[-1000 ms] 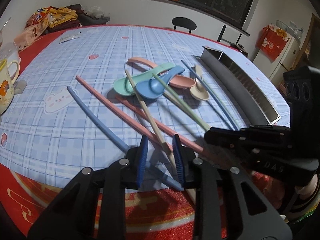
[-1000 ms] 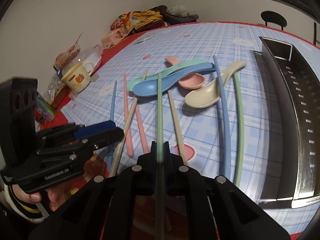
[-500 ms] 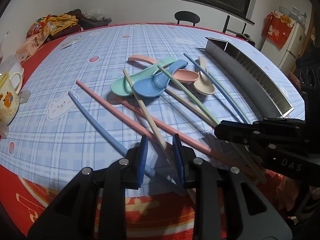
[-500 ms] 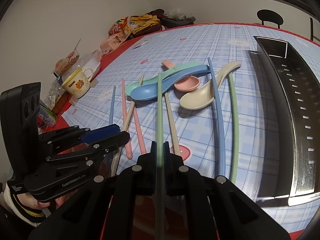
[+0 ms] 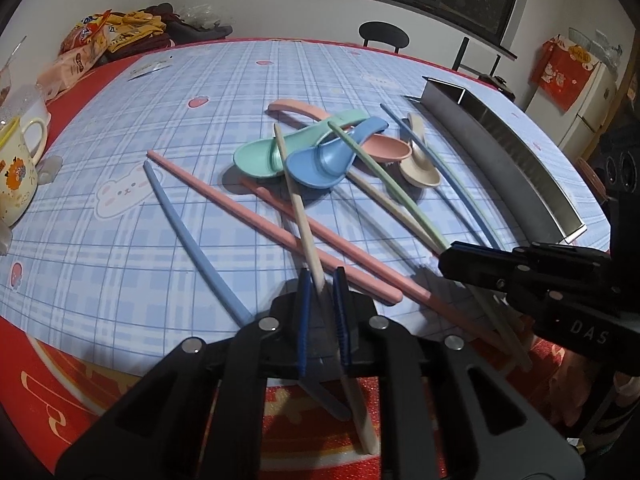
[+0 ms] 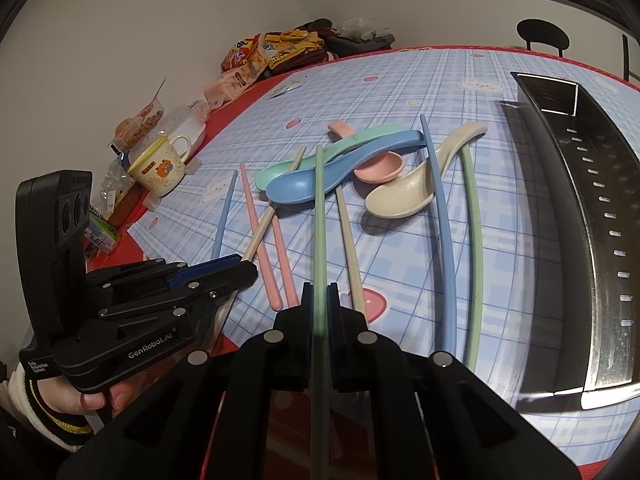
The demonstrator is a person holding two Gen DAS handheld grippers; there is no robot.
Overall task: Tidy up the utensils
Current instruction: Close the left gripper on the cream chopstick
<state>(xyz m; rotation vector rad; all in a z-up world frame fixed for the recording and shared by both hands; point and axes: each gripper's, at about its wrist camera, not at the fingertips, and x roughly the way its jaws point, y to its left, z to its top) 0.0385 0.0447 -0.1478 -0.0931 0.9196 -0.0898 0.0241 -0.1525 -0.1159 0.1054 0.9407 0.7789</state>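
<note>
Pastel chopsticks and spoons (image 5: 320,152) lie crossed mid-frame on the checked bench (image 5: 120,240). Left gripper (image 5: 322,280): jaws closing around a beige chopstick (image 5: 298,200), contact unclear. Right gripper (image 6: 319,292): jaws clamped on a green chopstick (image 6: 319,216), its near end hidden. Steel tray (image 6: 580,200) right, cut off.

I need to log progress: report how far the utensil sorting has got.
Done: nothing; the metal tray holds no utensils. In hand: right gripper clamps a green chopstick; left gripper is closing on a beige chopstick. Left: all four spoons and the other chopsticks.
</note>
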